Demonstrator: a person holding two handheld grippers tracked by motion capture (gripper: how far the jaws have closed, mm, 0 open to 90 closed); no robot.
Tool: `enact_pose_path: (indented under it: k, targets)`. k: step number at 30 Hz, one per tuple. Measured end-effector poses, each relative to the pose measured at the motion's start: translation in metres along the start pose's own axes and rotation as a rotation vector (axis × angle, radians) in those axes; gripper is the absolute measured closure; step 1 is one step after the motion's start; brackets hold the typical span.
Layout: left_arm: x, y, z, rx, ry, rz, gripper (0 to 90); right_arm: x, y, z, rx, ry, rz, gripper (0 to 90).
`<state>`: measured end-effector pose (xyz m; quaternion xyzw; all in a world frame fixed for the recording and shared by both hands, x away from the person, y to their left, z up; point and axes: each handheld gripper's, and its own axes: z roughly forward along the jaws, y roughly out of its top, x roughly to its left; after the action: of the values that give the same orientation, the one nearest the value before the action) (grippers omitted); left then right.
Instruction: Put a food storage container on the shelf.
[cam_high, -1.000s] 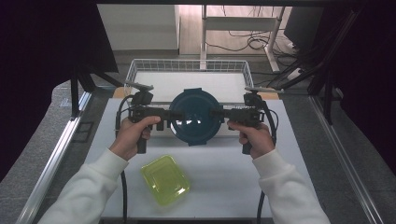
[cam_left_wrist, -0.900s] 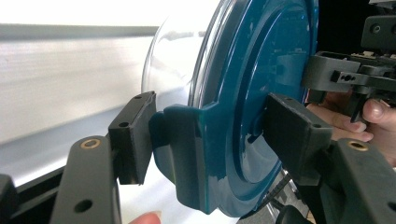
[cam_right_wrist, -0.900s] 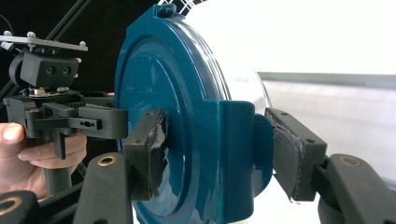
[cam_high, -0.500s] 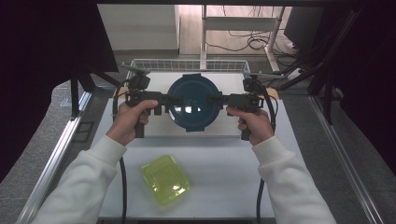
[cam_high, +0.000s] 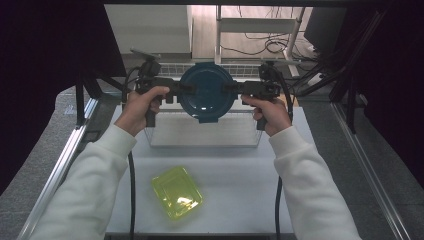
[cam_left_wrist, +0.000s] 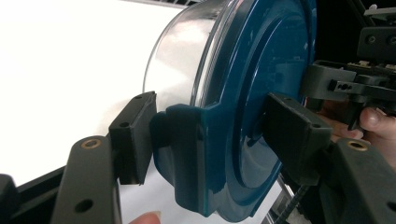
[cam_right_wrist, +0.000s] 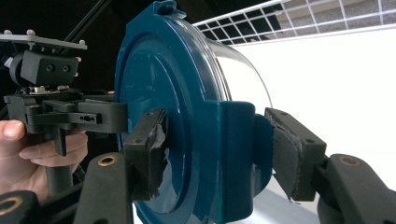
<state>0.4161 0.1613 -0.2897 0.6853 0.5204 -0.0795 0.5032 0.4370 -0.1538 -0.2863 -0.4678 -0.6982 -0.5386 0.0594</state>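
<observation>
A round clear container with a dark blue lid (cam_high: 206, 92) hangs in the air between both grippers, lid up, over the wire basket (cam_high: 200, 136). My left gripper (cam_high: 182, 89) is shut on the lid's clip tab at the left side, and my right gripper (cam_high: 232, 88) is shut on the tab at the right. In the left gripper view the pads of the left gripper (cam_left_wrist: 212, 135) press the blue lid (cam_left_wrist: 252, 116) and its clip, with the right gripper (cam_left_wrist: 345, 84) beyond. In the right gripper view the right gripper (cam_right_wrist: 222, 149) clamps the lid (cam_right_wrist: 163, 93), and the left gripper (cam_right_wrist: 70, 112) is behind it.
A yellow-green lidded box (cam_high: 176, 192) lies on the white table (cam_high: 240, 190) near its front edge. The wire basket stands at the back middle of the table. Metal rails (cam_high: 60, 165) run along both sides, and cables lie on the floor (cam_high: 265, 45) beyond.
Both hands have lifted the blue-lidded container off the table and carried it away from the person, from in front of the basket to above it. The grips have not changed.
</observation>
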Motion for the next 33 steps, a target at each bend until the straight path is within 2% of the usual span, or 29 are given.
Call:
enact_pose_path:
  k: [11, 20, 23, 29, 30, 31, 33]
  targets:
    - [0.011, 0.029, 0.005, 0.003, -0.007, -0.006, 36.0, -0.006, 0.026, 0.01, 0.007, -0.008, 0.024, 41.0]
    - [0.027, 0.034, 0.018, 0.019, -0.012, -0.043, 35.8, -0.019, 0.031, 0.021, 0.028, -0.022, 0.067, 40.9]
    - [0.034, 0.034, 0.023, 0.032, -0.012, -0.059, 35.7, -0.025, 0.029, 0.025, 0.038, -0.026, 0.083, 40.9]
    - [0.046, 0.035, 0.028, 0.012, -0.037, -0.117, 35.6, -0.033, 0.03, 0.032, 0.035, -0.023, 0.111, 41.5]
    - [0.046, 0.035, 0.028, 0.012, -0.037, -0.117, 35.6, -0.033, 0.03, 0.032, 0.035, -0.023, 0.111, 41.5]
    - [0.049, 0.036, 0.031, -0.004, -0.04, -0.132, 35.6, -0.037, 0.032, 0.035, 0.033, -0.019, 0.137, 41.5]
    - [0.051, 0.037, 0.033, -0.005, -0.037, -0.145, 35.6, -0.042, 0.033, 0.037, 0.036, -0.014, 0.16, 41.5]
